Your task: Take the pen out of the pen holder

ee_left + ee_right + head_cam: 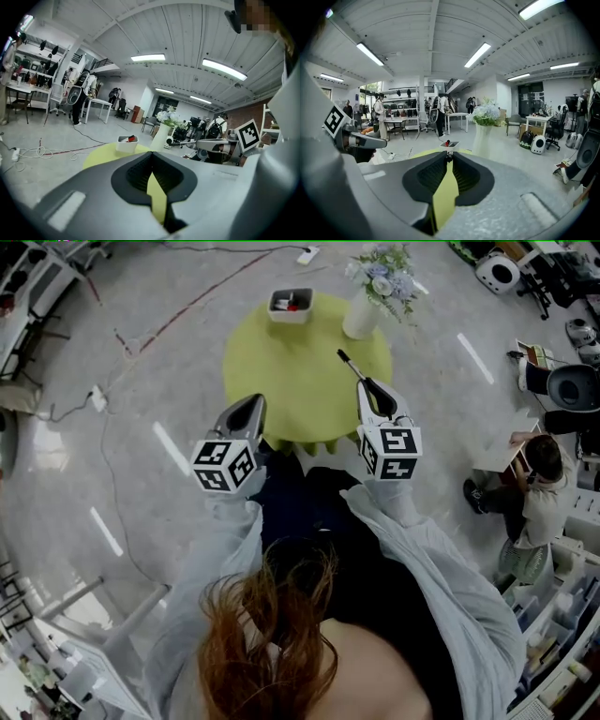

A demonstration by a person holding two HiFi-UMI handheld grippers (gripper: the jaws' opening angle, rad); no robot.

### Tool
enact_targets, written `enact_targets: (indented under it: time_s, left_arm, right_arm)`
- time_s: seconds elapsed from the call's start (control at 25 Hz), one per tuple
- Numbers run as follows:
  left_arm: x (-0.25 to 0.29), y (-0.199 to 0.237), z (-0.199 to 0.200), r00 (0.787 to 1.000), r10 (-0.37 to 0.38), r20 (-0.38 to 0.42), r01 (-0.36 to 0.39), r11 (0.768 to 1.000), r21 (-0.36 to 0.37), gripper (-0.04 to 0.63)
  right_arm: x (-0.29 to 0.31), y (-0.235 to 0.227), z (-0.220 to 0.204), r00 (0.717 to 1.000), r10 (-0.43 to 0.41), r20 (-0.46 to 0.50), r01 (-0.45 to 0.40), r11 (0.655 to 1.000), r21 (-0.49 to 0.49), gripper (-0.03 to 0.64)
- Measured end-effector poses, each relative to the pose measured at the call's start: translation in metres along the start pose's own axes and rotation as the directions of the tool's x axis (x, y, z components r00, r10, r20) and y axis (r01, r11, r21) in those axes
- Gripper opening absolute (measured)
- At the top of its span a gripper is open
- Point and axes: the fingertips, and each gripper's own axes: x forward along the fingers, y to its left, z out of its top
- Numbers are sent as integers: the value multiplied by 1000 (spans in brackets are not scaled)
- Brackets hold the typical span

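We have the pen (pixel 349 364) clamped in our right gripper (pixel 365 383), centre-right of frame and clear of the pen holder (pixel 291 304) at top centre. Our left gripper (pixel 256 400), jaws together and empty, hangs at centre-left, presumably unneeded.

Tablecloth (pixel 300 381) — yellow-green fabric, matt, hanging in soft folds. Pen holder (pixel 290 306), twelve o'clock on the cloth: white, smooth, plastic-looking. Vase (pixel 360 319), one o'clock: white, smooth, faintly glossy. Floor (pixel 178 371): pale grey, polished, mirroring ceiling lights. Left gripper (pixel 255 401) and right gripper (pixel 364 382) — matt grey plastic shells; pads (pixel 138 173) black, ribbed, rubbery. Pen (pixel 347 362): black, finish too small to tell. Sleeves (pixel 211 559): pale grey cloth, creased.
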Motion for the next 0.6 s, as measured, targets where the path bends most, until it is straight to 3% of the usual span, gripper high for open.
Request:
enact_targets:
  time_s: [0.28, 0.6]
  left_arm:
    - [-2, -11, 0, 1000, -15, 14, 14, 1000, 25, 17]
    - [1, -18, -3, 999, -44, 12, 43, 999, 22, 17]
  right_arm:
    - [-13, 0, -20, 999, 35, -31, -33, 997, 71, 41]
    - [-16, 4, -19, 999, 36, -34, -35, 999, 42, 41]
